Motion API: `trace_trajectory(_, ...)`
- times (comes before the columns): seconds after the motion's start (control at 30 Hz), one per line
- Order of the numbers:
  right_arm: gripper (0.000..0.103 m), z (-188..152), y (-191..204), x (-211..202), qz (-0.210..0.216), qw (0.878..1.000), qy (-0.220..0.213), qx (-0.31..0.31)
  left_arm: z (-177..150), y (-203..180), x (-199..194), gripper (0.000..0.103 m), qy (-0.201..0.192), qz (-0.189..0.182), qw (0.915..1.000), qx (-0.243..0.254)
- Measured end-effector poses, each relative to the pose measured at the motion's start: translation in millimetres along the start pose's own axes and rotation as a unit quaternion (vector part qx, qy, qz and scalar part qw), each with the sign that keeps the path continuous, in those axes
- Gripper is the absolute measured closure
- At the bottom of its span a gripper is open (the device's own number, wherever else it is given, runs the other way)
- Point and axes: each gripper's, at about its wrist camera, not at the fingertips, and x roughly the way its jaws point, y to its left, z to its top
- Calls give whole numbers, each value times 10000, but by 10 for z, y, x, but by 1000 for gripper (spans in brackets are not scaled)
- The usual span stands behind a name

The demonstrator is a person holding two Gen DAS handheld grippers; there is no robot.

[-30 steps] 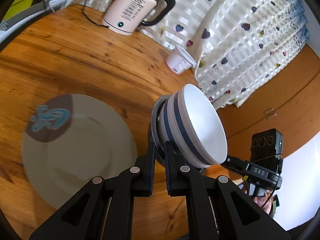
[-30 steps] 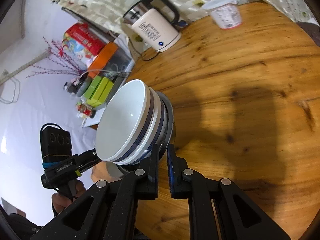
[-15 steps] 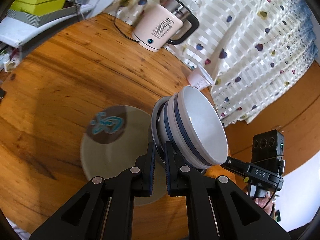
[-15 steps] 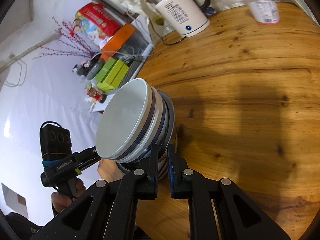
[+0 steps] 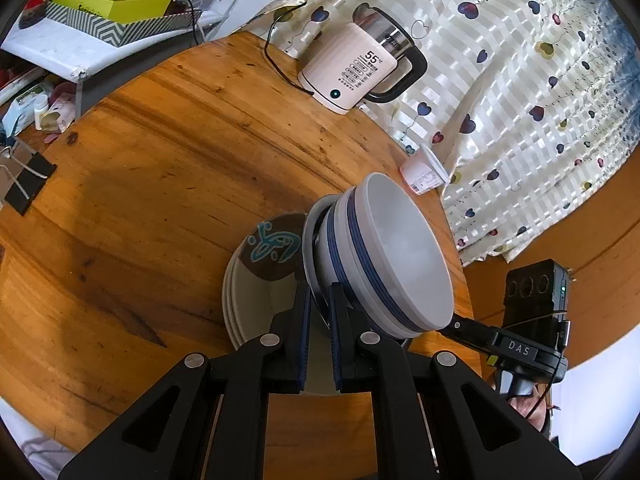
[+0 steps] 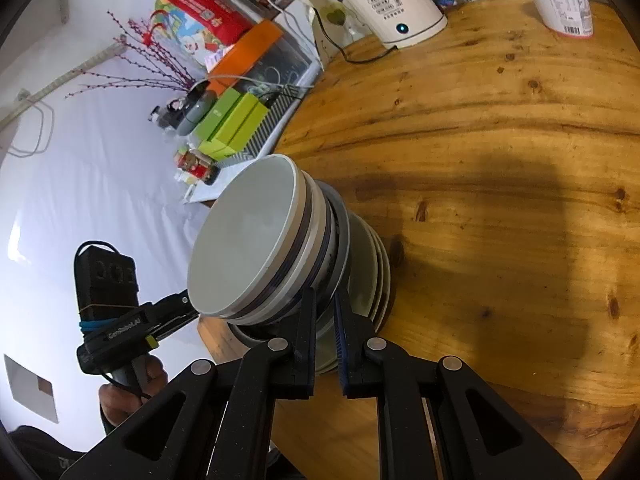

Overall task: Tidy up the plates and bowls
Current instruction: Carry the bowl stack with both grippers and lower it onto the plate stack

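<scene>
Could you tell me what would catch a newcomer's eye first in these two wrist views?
First, the stack of white bowls with blue bands, carried between the left gripper and the right gripper, each shut on a rim from opposite sides. Beneath it a stack of plates lies on the round wooden table, the top one bearing a brown patch with a blue figure. At the table's far edge stands a white electric kettle showing 55.

— What is the worktop [image 5: 168, 168] made of?
— Varnished wood, grainy. The bowls [image 5: 384, 256] are glossy glazed ceramic, the kettle [image 5: 352, 72] smooth plastic with shiny metal, the curtain [image 5: 520, 80] satiny cloth.
</scene>
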Motion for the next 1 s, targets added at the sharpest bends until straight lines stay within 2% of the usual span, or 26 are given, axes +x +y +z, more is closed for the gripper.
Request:
trace_trajectory(0.53,93,-18,61,108,-39,9998,151,-129,-91,136,-14,96,18,69,9997,-227)
trace_trajectory(1.0,91,-9,94,97,-82,9995,198,-249,-102,111,-19,94,-43,152,9997,-186)
